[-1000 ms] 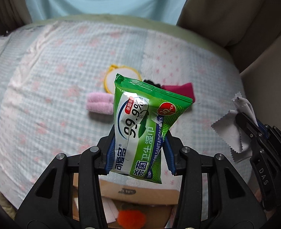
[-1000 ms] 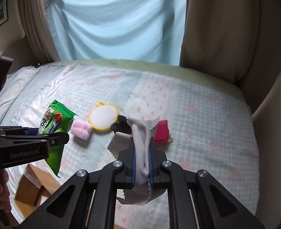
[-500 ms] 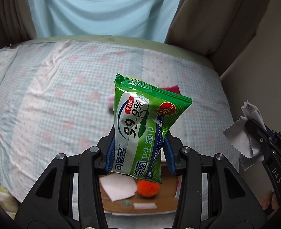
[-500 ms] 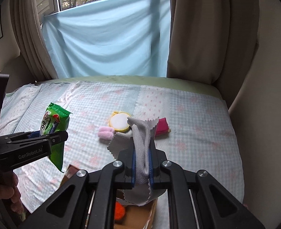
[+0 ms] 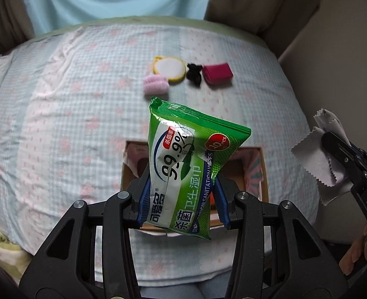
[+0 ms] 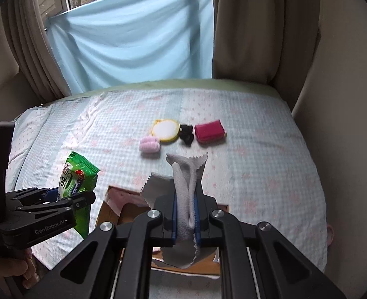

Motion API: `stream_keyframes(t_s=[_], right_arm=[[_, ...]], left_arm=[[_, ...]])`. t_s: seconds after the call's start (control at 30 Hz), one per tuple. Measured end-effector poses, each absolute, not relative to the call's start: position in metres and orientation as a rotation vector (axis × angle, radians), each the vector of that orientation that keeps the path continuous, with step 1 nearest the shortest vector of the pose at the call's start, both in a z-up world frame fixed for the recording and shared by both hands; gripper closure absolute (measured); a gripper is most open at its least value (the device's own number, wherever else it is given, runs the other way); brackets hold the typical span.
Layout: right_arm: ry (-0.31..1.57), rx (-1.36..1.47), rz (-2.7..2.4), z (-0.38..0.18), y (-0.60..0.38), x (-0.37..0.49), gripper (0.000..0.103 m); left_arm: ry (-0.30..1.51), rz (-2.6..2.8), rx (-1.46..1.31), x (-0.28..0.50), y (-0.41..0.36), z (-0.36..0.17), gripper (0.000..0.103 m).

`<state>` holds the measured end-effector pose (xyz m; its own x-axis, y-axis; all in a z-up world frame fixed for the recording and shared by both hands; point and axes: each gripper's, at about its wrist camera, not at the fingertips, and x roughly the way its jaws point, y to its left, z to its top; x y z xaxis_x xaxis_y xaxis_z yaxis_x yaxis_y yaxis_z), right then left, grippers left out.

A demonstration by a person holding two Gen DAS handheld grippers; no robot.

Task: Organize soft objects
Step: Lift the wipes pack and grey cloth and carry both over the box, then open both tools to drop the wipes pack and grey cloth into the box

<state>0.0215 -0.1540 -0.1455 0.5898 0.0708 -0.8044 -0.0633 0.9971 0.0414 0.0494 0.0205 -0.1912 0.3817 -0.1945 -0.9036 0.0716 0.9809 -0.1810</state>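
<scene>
A: Left gripper (image 5: 181,199)?
B: Clamped on green wipes pack (image 5: 186,169), above cardboard box (image 5: 263,174) at bed's (image 5: 58,124) near edge.

A: Right gripper (image 6: 185,214)?
B: Pinching grey cloth (image 6: 183,186), over same box.

A: Mid-bed?
B: Pink roll (image 5: 156,87), yellow-rimmed pad (image 5: 169,69), black scrunchie (image 5: 194,74), magenta pouch (image 5: 218,73).

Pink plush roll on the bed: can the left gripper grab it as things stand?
Probably not: the left gripper is shut on the wipes pack; the pink plush roll lies unobstructed farther up the bed.
</scene>
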Motion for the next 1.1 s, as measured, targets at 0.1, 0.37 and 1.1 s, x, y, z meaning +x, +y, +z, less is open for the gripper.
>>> stream_keyframes(t_s=[0.1,0.37,1.1], right_arm=[[0.993,0.008,0.068,-0.167,-0.152,0.020,0.093],[1.185,0.024,0.058,-0.245,-0.154,0.032,0.093],[1.492,0.156,-0.038,-0.386,-0.177,0.078,0.093]], left_arm=[[1.208,-0.196,-0.085,0.049,0.014,-0.208,0.063],[1.311,-0.254,0.033,0.057,-0.004,-0.271,0.063],[1.571,-0.330,0.247,0.087,-0.033,-0.411,0.063]])
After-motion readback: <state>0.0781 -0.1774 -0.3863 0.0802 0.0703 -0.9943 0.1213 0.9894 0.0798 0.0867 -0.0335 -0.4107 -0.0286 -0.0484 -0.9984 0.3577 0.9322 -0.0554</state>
